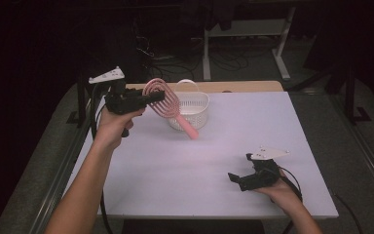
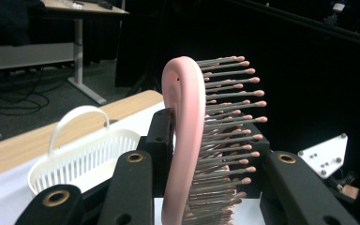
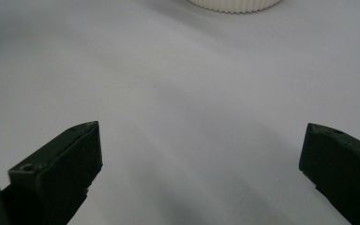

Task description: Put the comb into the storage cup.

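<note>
Gripping a pink plastic hairbrush with an open looped head and rows of round-tipped bristles, my left tool sits in the upper left of the high view, level and pointing toward the frame's right, with my left hand wrapped around its body. Its jaws are clenched on the brush head: in the left gripper view one black jaw presses the smooth pink back of the hairbrush, the other stands against the bristle side. The brush is clear of the bench, its handle slanting down toward the frame's lower right and crossing in front of a white slatted plastic basket with an arched handle. I cannot tell whether the handle's tip touches the white bench or hangs just above it.

That basket stands upright on the bench near its far edge, just right of my left tool in the high view; in the left gripper view the basket lies at the lower left, behind the jaws, on the white surface with a strip of pale wood beyond it.

My right tool rests low in the lower right of the high view, well apart from the brush and the basket, my right hand under it. Its jaws are released and spread wide; in the right gripper view they frame bare bench, with the basket's ribbed foot at the top edge.
</note>
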The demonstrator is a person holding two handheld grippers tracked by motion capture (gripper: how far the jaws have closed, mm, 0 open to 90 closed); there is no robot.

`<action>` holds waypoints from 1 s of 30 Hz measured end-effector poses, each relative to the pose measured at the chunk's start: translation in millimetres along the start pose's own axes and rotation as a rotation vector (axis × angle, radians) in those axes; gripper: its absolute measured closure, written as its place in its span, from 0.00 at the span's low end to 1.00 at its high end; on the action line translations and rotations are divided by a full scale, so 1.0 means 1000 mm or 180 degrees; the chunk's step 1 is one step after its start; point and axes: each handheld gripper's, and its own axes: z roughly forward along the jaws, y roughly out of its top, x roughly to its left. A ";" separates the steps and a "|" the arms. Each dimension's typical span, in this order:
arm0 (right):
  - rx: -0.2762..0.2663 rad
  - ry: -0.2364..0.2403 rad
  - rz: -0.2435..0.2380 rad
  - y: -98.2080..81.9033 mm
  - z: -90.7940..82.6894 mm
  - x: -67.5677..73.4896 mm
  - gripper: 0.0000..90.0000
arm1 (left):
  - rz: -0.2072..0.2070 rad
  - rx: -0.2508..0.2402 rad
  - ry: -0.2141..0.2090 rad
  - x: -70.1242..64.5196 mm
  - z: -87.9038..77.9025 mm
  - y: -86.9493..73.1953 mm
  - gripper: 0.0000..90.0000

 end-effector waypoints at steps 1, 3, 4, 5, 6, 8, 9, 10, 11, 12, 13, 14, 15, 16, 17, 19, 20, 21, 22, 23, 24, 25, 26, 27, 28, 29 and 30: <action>0.0000 0.0001 -0.0002 0.000 0.000 0.000 0.00 | -0.0001 -0.0014 0.0004 0.001 0.001 0.003 0.73; -0.0003 0.0001 0.0004 0.000 0.000 0.000 0.00 | 0.0008 -0.0025 0.0013 0.002 0.002 0.006 0.73; -0.0003 -0.0001 0.0005 0.000 0.000 0.000 0.00 | 0.0007 -0.0027 0.0019 0.003 0.002 0.008 0.73; -0.0005 -0.0004 0.0006 0.000 0.000 0.000 0.00 | 0.0007 -0.0035 0.0026 0.004 0.003 0.010 0.73; -0.0009 -0.0006 0.0002 0.000 -0.001 0.000 0.00 | 0.0009 -0.0040 0.0031 0.004 0.004 0.012 0.73; -0.0016 -0.0007 0.0002 0.000 -0.001 0.000 0.00 | 0.0014 -0.0053 0.0036 0.005 0.005 0.015 0.73; -0.0020 -0.0005 0.0006 0.000 -0.001 0.000 0.00 | 0.0009 -0.0062 0.0036 0.006 0.006 0.017 0.73; -0.0020 -0.0006 0.0006 0.000 -0.001 0.000 0.00 | 0.0006 -0.0070 0.0035 0.006 0.006 0.018 0.73; -0.0020 -0.0005 0.0010 0.000 -0.001 0.000 0.00 | 0.0006 -0.0073 0.0039 0.007 0.007 0.019 0.73; -0.0019 -0.0004 0.0014 0.000 -0.001 0.000 0.00 | 0.0005 -0.0077 0.0037 0.007 0.008 0.021 0.73; -0.0019 -0.0003 0.0015 0.000 -0.001 0.000 0.00 | 0.0012 -0.0078 0.0043 0.008 0.009 0.023 0.73; -0.0020 0.0000 0.0015 0.000 -0.001 -0.001 0.00 | 0.0019 -0.0076 0.0044 0.008 0.010 0.024 0.73; -0.0022 -0.0001 0.0015 0.000 -0.001 -0.001 0.00 | 0.0023 -0.0082 0.0043 0.008 0.011 0.026 0.73; -0.0022 0.0000 0.0011 0.000 -0.001 -0.001 0.00 | 0.0024 -0.0085 0.0051 0.009 0.012 0.028 0.73; -0.0022 -0.0002 0.0011 0.000 -0.001 -0.001 0.00 | 0.0024 -0.0091 0.0058 0.009 0.013 0.029 0.73; -0.0027 0.0000 0.0016 0.000 -0.001 -0.001 0.00 | 0.0034 -0.0110 0.0071 0.011 0.015 0.033 0.73; -0.0028 -0.0002 0.0017 0.000 -0.001 -0.001 0.00 | 0.0036 -0.0116 0.0078 0.012 0.016 0.034 0.73; -0.0028 -0.0004 0.0016 0.000 -0.001 -0.001 0.00 | 0.0030 -0.0130 0.0085 0.013 0.018 0.035 0.73; -0.0027 -0.0003 0.0016 0.000 -0.002 -0.001 0.00 | 0.0027 -0.0136 0.0091 0.014 0.018 0.036 0.73; -0.0027 -0.0001 0.0014 0.000 -0.002 -0.001 0.00 | 0.0022 -0.0142 0.0099 0.016 0.020 0.037 0.73; -0.0025 0.0001 0.0010 0.000 -0.002 -0.001 0.00 | 0.0019 -0.0151 0.0113 0.017 0.021 0.038 0.73; -0.0024 0.0002 0.0009 0.000 -0.002 -0.001 0.00 | 0.0023 -0.0151 0.0128 0.018 0.022 0.038 0.73; -0.0024 0.0002 0.0008 0.000 -0.002 -0.001 0.00 | 0.0020 -0.0157 0.0142 0.019 0.023 0.039 0.73; -0.0019 0.0001 0.0014 0.000 -0.002 -0.001 0.00 | 0.0021 -0.0159 0.0151 0.021 0.025 0.039 0.73; -0.0017 -0.0002 0.0014 0.000 -0.001 -0.001 0.00 | 0.0014 -0.0166 0.0163 0.022 0.026 0.040 0.73; -0.0012 -0.0002 0.0015 0.000 -0.001 -0.002 0.00 | 0.0002 -0.0174 0.0173 0.024 0.027 0.040 0.73; -0.0009 0.0000 0.0014 0.000 -0.001 -0.002 0.00 | -0.0003 -0.0185 0.0183 0.025 0.028 0.040 0.73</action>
